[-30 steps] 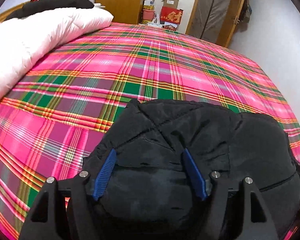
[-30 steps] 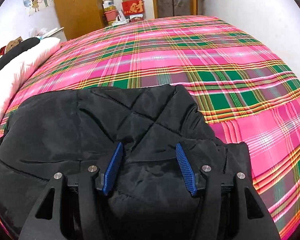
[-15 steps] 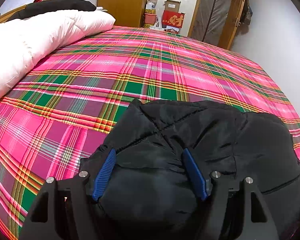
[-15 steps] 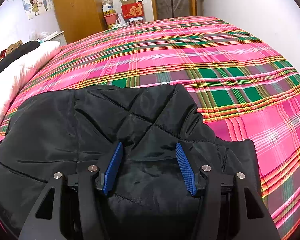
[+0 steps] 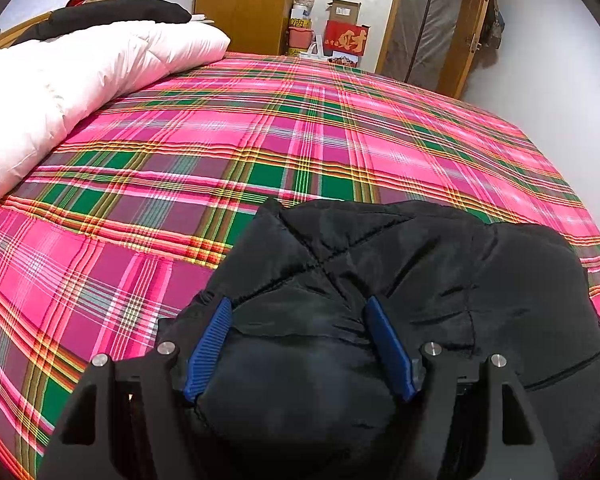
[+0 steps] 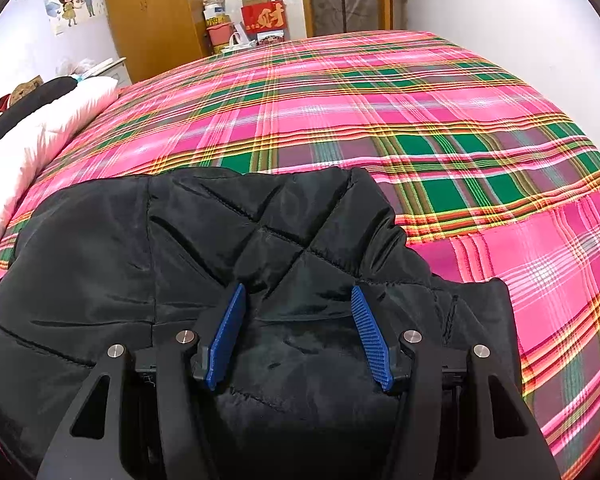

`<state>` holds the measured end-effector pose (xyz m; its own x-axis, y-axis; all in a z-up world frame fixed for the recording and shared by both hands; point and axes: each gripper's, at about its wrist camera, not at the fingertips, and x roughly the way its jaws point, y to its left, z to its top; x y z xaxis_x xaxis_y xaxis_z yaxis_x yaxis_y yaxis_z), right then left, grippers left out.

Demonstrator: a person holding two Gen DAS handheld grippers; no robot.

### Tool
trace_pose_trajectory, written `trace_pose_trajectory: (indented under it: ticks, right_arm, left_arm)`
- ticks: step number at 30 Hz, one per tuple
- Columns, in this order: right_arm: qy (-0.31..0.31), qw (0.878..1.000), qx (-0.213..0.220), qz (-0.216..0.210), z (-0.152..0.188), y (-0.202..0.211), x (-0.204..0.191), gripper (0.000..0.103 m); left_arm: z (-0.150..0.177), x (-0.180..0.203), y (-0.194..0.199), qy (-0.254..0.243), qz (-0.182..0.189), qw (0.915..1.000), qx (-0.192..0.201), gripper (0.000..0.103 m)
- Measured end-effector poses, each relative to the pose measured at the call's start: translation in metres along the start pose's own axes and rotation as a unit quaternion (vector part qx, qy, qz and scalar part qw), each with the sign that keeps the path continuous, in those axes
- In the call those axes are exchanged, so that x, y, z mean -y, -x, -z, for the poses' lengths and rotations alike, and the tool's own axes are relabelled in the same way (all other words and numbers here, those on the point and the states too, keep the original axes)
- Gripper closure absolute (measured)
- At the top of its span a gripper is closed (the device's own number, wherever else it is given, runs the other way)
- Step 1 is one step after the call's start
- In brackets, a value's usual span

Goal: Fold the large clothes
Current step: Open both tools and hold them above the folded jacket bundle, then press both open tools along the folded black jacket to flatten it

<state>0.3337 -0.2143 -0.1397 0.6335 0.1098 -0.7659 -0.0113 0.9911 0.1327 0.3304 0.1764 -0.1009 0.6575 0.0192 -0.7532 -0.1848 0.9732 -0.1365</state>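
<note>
A black quilted jacket (image 5: pixel 400 280) lies bunched on the near part of a pink and green plaid bed (image 5: pixel 260 140). My left gripper (image 5: pixel 300 312) is open, its blue pads wide apart over the jacket's left part, with padded fabric bulging between them. In the right wrist view the same jacket (image 6: pixel 180 248) fills the near left. My right gripper (image 6: pixel 298 300) is open too, its blue pads spread over the jacket's right part, near its edge on the bed (image 6: pixel 420 100).
A white duvet (image 5: pixel 80 80) with a black garment (image 5: pixel 112 16) on it lies along the bed's left side. A wooden wardrobe (image 5: pixel 244 4), boxes (image 5: pixel 344 36) and a door (image 5: pixel 436 28) stand beyond the far edge. A white wall (image 6: pixel 520 20) runs on the right.
Both wrist views have tilted up a little and show more of the far room. The jacket sits slightly lower in the frames. Both grippers stay open with the same spread.
</note>
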Motion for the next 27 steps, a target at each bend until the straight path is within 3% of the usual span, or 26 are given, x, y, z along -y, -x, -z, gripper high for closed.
trace_pose_trajectory:
  ticks: [10,15,21,27]
  right_arm:
    - [0.007,1.000,-0.016,0.022,-0.007,0.007,-0.006,0.048]
    - [0.023,0.998,-0.025,0.055,-0.018,0.027,-0.018,0.048]
    - [0.024,0.999,0.027,-0.004,-0.022,0.074,-0.056,0.048]
    - [0.069,0.997,0.006,-0.044,-0.025,0.044,-0.114,0.048]
  left_arm:
    - [-0.005,0.002,0.004,-0.002,-0.008,0.9999,-0.007,0.030]
    - [-0.015,0.006,0.017,-0.004,-0.023,0.9996,-0.013,0.031]
    - [-0.030,0.009,0.040,-0.002,-0.007,0.9998,0.016,0.031]
    - [-0.028,0.010,0.025,-0.017,-0.019,0.9997,-0.003,0.031]
